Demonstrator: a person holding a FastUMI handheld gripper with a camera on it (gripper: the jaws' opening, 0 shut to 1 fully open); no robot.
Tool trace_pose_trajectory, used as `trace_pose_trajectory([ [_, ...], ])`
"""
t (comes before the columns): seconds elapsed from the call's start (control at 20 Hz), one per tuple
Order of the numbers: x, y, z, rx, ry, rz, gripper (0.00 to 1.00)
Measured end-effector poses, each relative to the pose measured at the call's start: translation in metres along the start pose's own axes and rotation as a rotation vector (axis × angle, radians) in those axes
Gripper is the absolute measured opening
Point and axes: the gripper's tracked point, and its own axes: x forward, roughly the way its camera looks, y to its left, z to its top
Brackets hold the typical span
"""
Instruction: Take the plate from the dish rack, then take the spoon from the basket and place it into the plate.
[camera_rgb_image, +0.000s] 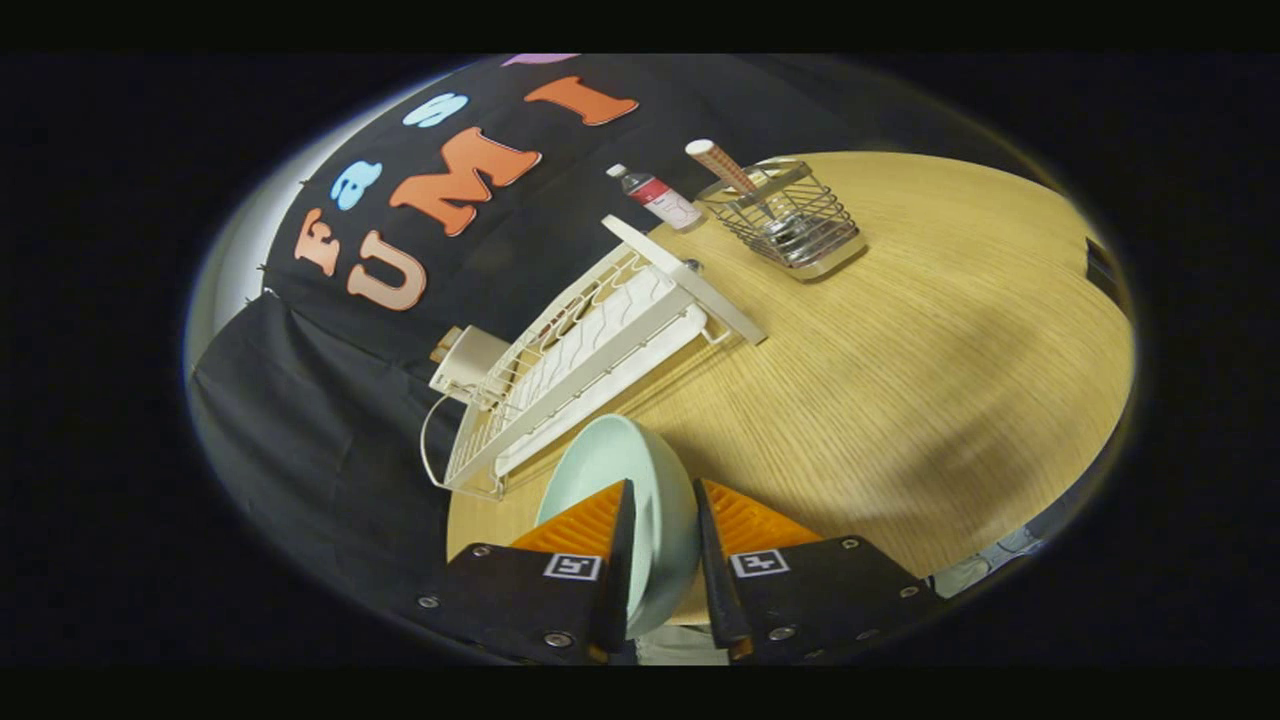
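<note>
Pale green, the plate (625, 500) stands on edge between the 2 fingers of the gripper (660, 500) at the lower middle of the frame — both fingers press on it, 1 on each face, so the claw is clamped on the plate. Its rounded rim reaches up past the fingertips toward the dish rack (570, 365), and it looks lifted clear of the wooden table (900, 350), though its lower edge is hidden behind the fingers.

Just beyond the plate, running from the lower left toward the centre of the frame, lies the white wire dish rack, close to the plate's rim but apart from it. A small cream cup-like holder (468, 360) hangs at the rack's left side.

Farther off, in the upper middle, a wire basket (790, 220) sits on the table — the spoon (730, 170) leans out of it, patterned handle up and to the left. A small bottle (660, 198) stands just left of the basket.
</note>
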Motion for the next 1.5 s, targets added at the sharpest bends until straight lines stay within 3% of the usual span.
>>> trace_pose_trajectory([
  [0.3,-0.008,-0.020,0.026,-0.074,-0.068,-0.065,0.59],
  [0.45,-0.016,-0.036,0.052,-0.123,-0.123,-0.116,0.83],
  [0.6,-0.029,-0.053,0.081,-0.190,-0.195,-0.178,0.97],
  [1.05,-0.062,-0.049,0.170,-0.416,-0.473,-0.231,0.98],
  [1.3,-0.060,-0.025,0.200,-0.497,-0.607,-0.208,0.98],
  [1.5,-0.044,-0.028,0.227,-0.580,-0.700,-0.268,0.98],
])
